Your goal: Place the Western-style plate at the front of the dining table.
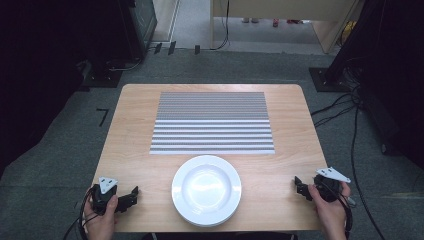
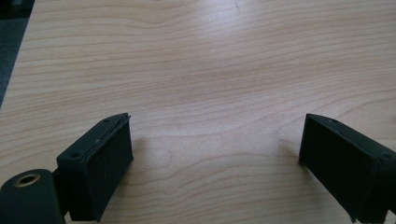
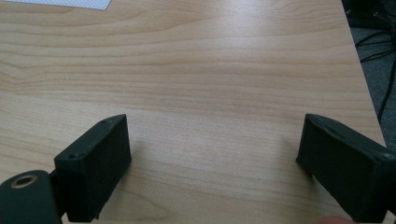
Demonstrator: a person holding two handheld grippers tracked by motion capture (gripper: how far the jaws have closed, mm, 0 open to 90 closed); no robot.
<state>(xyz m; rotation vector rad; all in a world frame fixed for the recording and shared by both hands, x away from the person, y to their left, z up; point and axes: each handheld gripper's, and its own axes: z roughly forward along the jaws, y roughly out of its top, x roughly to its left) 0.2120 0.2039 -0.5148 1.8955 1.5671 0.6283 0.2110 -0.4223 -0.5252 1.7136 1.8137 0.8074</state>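
Observation:
A white plate [image 1: 206, 190] sits on the wooden table [image 1: 135, 130] near its front edge, in the middle. Behind it lies a grey striped mat [image 1: 212, 122]. My left gripper [image 1: 131, 196] rests at the front left of the table, held by a hand, left of the plate and apart from it. Its jaws stand wide apart over bare wood in the left gripper view [image 2: 215, 154]. My right gripper [image 1: 299, 186] is at the front right, also held by a hand, right of the plate. It is open too, nothing between its fingers [image 3: 212, 154].
The table's right edge [image 3: 362, 70] is close to the right gripper, with dark cables on the grey floor [image 1: 350, 145] beyond. A corner of the mat [image 3: 70, 3] shows at the top of the right gripper view. Dark equipment stands left and right of the table.

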